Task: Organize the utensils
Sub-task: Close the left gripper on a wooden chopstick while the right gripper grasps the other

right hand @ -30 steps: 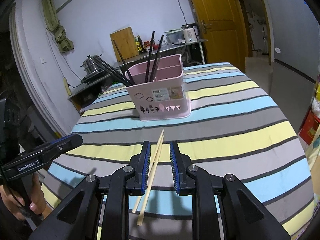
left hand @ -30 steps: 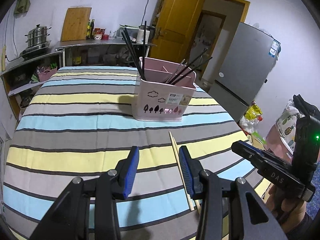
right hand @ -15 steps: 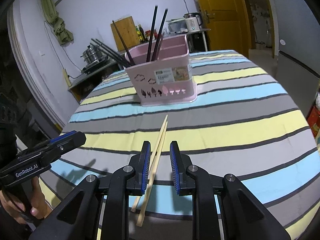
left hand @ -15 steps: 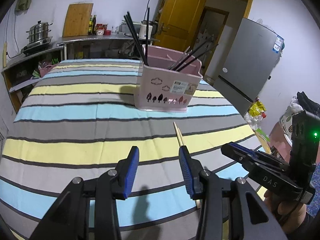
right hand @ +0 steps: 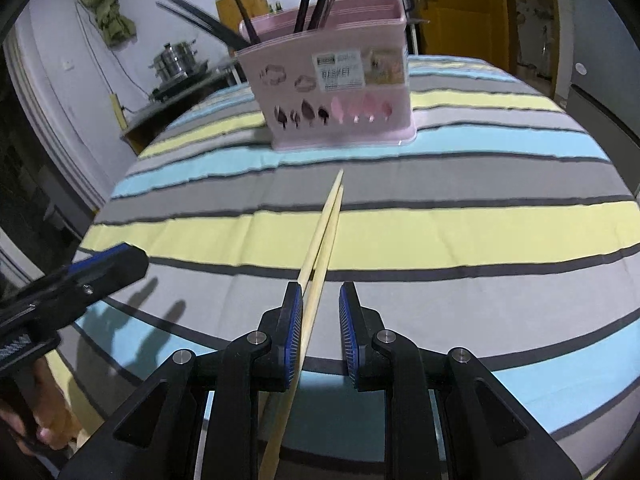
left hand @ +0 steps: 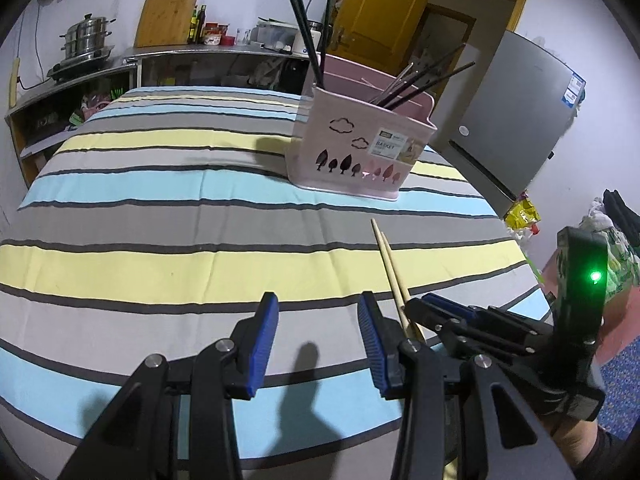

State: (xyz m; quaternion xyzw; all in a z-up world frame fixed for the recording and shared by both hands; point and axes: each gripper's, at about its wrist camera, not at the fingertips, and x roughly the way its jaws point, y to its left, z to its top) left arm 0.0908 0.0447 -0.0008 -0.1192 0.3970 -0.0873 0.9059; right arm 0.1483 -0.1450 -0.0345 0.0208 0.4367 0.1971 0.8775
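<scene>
A pair of pale wooden chopsticks lies on the striped tablecloth, pointing toward a pink utensil basket that holds several black chopsticks. My right gripper is open and straddles the near part of the pair, which runs close along the left pad. In the left wrist view the chopsticks lie to the right of my left gripper, which is open and empty above the cloth. The basket stands farther back.
A grey fridge and a yellow door stand behind the table on the right. A counter with a steel pot and a cutting board runs along the back wall. The table's edge drops off at the right.
Both grippers have come lower and closer to the table and basket. The right gripper has stayed around the wooden chopsticks with the same narrow opening. The left gripper stays open.
</scene>
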